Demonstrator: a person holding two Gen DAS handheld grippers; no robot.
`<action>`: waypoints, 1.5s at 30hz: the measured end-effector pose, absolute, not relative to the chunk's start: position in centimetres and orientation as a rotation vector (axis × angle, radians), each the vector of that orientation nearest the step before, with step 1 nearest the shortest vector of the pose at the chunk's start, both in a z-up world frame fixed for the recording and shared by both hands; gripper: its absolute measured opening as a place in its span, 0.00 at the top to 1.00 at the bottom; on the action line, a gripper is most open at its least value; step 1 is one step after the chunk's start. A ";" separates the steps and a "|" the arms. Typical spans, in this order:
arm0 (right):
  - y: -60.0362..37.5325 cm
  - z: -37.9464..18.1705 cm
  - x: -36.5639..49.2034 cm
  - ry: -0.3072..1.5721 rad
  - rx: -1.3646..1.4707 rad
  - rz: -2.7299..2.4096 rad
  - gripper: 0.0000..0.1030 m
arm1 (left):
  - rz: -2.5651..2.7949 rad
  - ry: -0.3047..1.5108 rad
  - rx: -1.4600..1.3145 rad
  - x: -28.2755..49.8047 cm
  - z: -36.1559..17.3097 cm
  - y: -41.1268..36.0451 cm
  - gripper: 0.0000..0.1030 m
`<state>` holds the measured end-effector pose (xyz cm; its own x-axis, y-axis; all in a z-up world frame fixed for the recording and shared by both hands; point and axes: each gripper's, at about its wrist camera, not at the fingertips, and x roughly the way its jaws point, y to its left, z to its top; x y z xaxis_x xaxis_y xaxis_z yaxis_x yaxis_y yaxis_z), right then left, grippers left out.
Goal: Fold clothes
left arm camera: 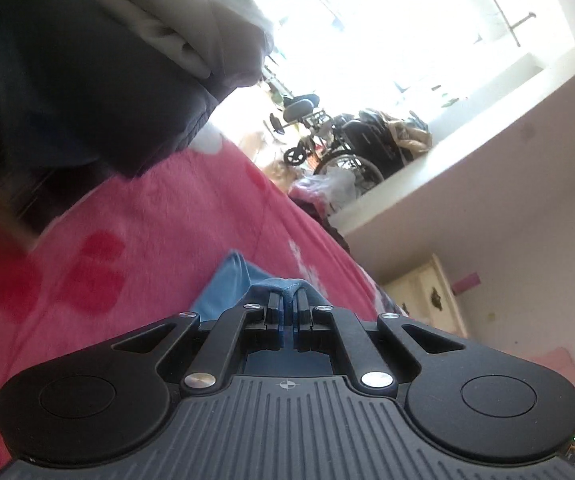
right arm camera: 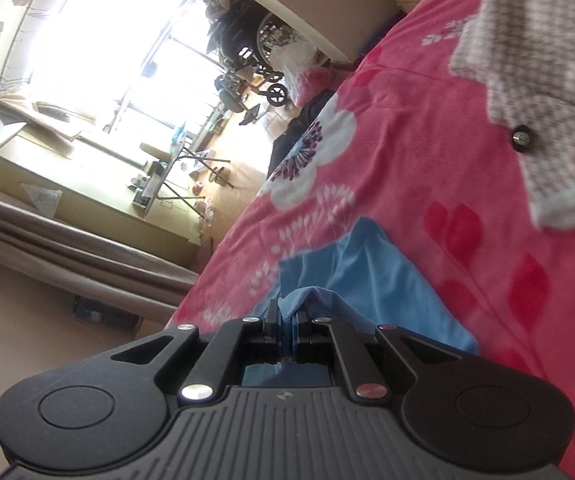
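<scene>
Blue garment [right arm camera: 371, 280] lies on the pink floral bedspread [right arm camera: 427, 160], spread toward 12 o'clock from both grippers. Right gripper [right arm camera: 286, 320] has its fingers clamped on a bunched edge of the cloth; left gripper [left arm camera: 287, 300] likewise pinches a blue fold [left arm camera: 223, 284], fingers closed on it. Two pinched points probably serve to lift or carry one edge over for a fold. Grey knit garment [right arm camera: 539, 92] with a dark button sits at 2 o'clock in right view, apart from the blue. Dark and white clothing [left arm camera: 87, 60] hangs at 10 o'clock in left view. Wheelchair [left arm camera: 351, 140] beyond, by window
</scene>
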<state>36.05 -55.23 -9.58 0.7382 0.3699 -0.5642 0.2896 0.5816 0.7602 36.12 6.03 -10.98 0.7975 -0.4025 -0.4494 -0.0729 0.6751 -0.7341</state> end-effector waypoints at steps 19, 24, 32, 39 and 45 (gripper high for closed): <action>-54.9 -20.4 48.7 0.852 1.063 -0.036 0.95 | -0.055 0.711 -0.767 43.7 -17.2 6.9 0.98; -54.6 -22.5 50.0 0.830 1.111 -0.033 0.94 | -0.063 0.717 -0.799 44.2 -18.0 7.5 0.98; -57.6 -25.2 49.2 0.643 1.486 -0.001 0.61 | -0.073 0.663 -0.935 44.7 -18.0 8.4 0.75; -56.1 -21.0 47.7 0.625 1.229 0.122 0.60 | -0.020 0.648 -0.947 43.9 -17.4 8.7 0.68; -41.2 -17.3 47.5 0.911 0.237 0.410 0.76 | -0.051 0.639 -0.930 43.2 -16.7 8.6 0.67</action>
